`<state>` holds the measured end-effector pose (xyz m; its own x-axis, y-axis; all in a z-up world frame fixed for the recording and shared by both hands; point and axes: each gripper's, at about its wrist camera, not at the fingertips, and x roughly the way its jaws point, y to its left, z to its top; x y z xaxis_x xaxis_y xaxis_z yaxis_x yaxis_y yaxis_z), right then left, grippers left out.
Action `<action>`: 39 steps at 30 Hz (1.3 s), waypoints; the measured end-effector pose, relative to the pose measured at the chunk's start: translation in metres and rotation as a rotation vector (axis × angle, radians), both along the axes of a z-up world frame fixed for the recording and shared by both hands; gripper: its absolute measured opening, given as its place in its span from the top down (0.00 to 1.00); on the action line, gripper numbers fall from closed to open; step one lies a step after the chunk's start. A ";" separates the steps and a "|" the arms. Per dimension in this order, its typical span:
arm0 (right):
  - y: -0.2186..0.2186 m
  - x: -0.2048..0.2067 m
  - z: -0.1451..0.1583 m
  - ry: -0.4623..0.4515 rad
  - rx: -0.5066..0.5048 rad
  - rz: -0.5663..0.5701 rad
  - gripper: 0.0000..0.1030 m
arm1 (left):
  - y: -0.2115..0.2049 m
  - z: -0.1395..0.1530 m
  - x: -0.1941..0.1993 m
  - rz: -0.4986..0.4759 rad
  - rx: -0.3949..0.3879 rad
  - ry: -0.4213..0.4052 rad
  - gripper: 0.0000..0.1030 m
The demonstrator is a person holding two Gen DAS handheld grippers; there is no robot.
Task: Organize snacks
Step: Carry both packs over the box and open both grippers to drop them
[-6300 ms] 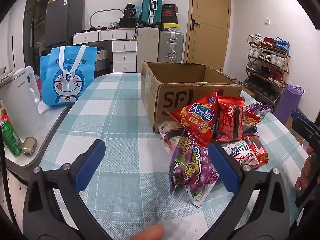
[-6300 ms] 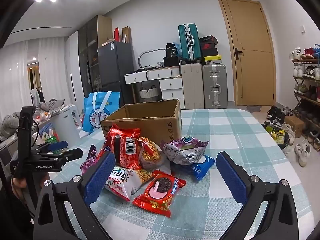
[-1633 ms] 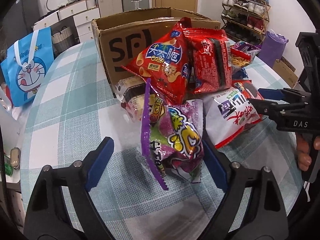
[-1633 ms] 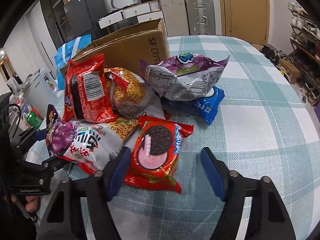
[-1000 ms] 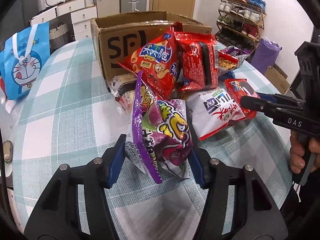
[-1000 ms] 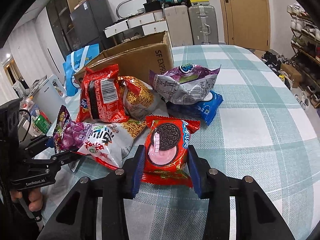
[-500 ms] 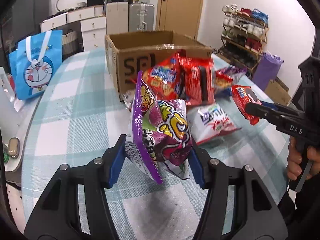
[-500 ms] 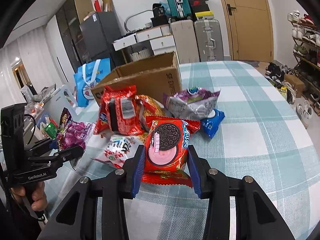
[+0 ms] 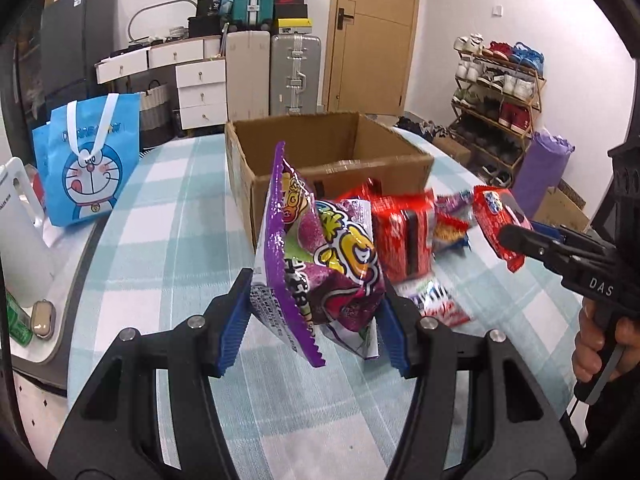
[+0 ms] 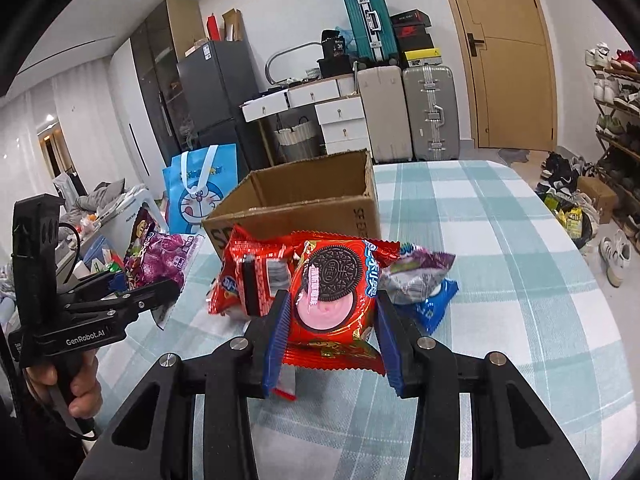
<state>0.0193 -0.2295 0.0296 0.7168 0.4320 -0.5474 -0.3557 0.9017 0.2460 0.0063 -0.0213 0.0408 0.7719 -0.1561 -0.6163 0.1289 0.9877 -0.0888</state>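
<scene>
My left gripper (image 9: 316,316) is shut on a purple candy bag (image 9: 320,256) and holds it in the air, in front of the open cardboard box (image 9: 332,160). My right gripper (image 10: 332,336) is shut on a red Oreo pack (image 10: 332,292), also lifted off the table, in front of the same box (image 10: 304,208). The left gripper with its purple bag (image 10: 160,256) shows at left in the right wrist view. The right gripper with the Oreo pack (image 9: 496,216) shows at right in the left wrist view. Several snack bags (image 9: 404,232) lie piled on the table by the box.
The table has a teal checked cloth (image 10: 500,280). A blue Doraemon bag (image 9: 86,160) stands at its far left edge, and a white kettle (image 9: 16,232) stands on a side tray. Suitcases, drawers and a shoe rack (image 9: 496,96) line the room behind.
Both grippers closed on their packs on the table, then lifted them. They have risen further and tilted up, so the box opening now shows behind the packs.
</scene>
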 end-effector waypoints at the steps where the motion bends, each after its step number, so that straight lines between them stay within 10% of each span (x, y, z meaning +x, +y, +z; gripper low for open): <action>1: 0.000 0.002 0.001 -0.003 0.003 0.001 0.60 | -0.001 0.003 0.003 0.004 -0.002 -0.003 0.47; 39: 0.045 0.118 0.025 0.019 0.056 0.056 0.60 | -0.013 0.045 0.130 0.089 0.033 -0.030 0.46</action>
